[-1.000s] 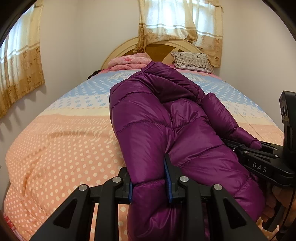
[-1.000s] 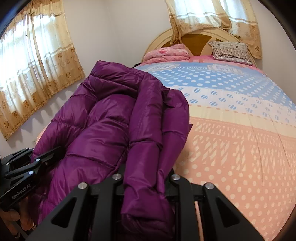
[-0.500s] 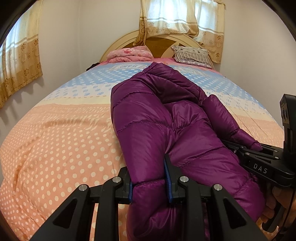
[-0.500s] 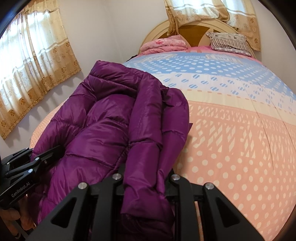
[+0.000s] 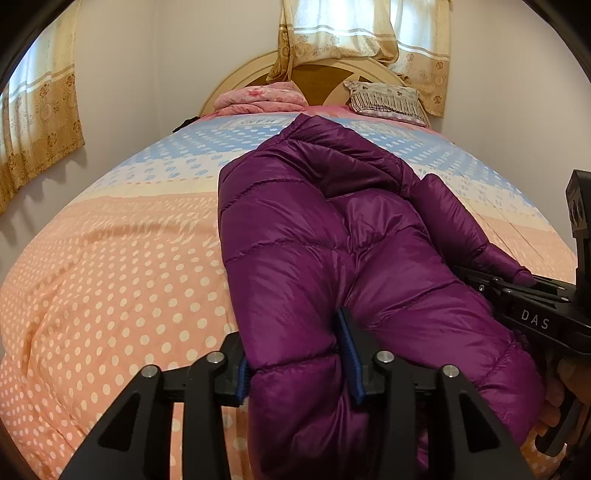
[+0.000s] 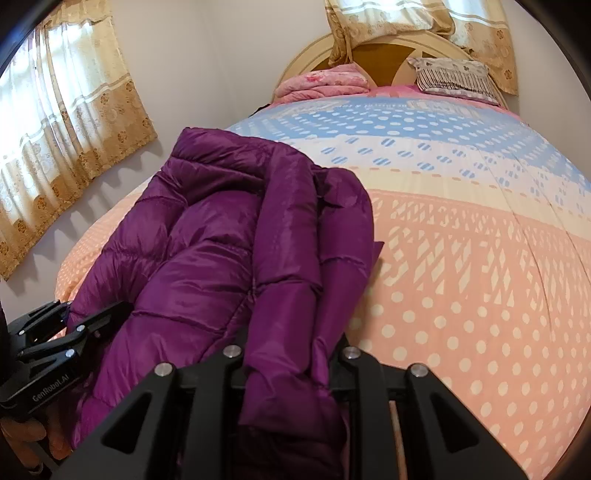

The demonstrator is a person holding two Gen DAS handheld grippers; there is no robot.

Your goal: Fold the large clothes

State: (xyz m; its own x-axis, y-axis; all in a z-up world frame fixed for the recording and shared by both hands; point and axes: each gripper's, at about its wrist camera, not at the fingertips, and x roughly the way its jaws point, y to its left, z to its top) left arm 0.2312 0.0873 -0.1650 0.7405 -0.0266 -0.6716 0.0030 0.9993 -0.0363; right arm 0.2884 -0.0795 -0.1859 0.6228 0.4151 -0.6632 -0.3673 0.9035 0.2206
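Across the bed (image 5: 110,280), both tongs (image 5: 295,354) (image 6: 288,354) clamp the purple jacket (image 5: 314,240); only the right view shows the far hem.

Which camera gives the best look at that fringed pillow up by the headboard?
The right wrist view. There the fringed pillow lies large and unobstructed against the headboard, its striped fringe clear. The left wrist view shows the same pillow smaller, past the purple jacket.

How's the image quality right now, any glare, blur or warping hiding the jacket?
Left wrist view: sharp, the jacket evenly lit with a soft sheen; the curtain glows from backlight. Right wrist view: equally sharp; the side curtain is brightest. Fisheye in both bulges the bed and darkens the corners.
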